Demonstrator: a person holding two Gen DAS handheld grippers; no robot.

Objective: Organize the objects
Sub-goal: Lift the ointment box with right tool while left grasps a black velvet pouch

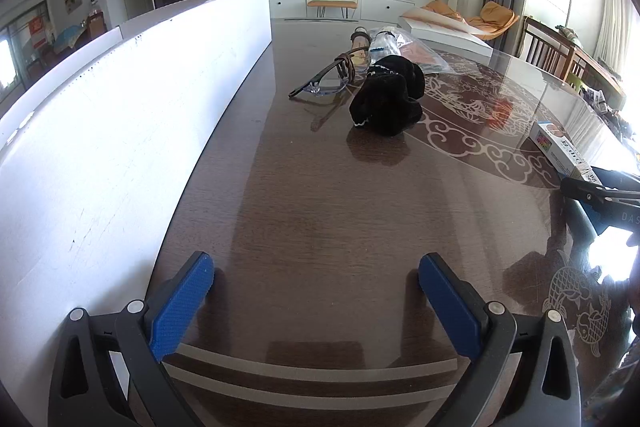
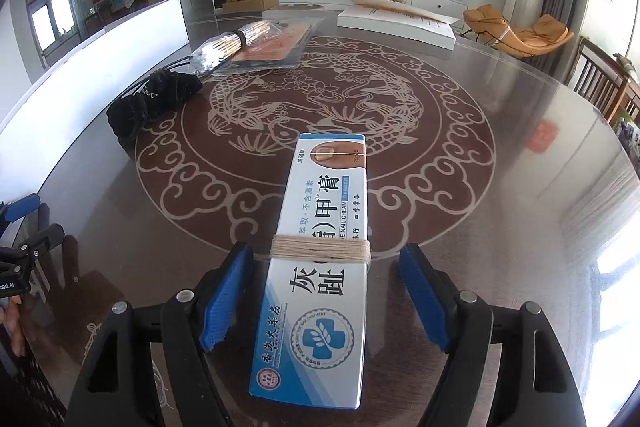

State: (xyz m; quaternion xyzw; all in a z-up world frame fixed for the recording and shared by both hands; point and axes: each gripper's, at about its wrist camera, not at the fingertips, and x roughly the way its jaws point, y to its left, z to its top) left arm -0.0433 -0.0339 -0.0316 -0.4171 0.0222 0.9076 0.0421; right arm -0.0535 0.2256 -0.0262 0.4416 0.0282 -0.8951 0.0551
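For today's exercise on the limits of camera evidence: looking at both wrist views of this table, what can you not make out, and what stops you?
- Nail cream box, right wrist view: its near end is hidden by the gripper frame.
- Black cloth pouch, left wrist view: it covers part of the items behind it.
- Clear bag, right wrist view: contents too small and glary to name.
- Right gripper, left wrist view: cut off by the picture edge.

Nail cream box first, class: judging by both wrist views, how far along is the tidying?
Done: the nail cream box lies flat on the table, the right tool open around it, pads clear. In hand: nothing; the left tool is open and empty. Left: the black pouch, glasses and bagged items remain clustered.
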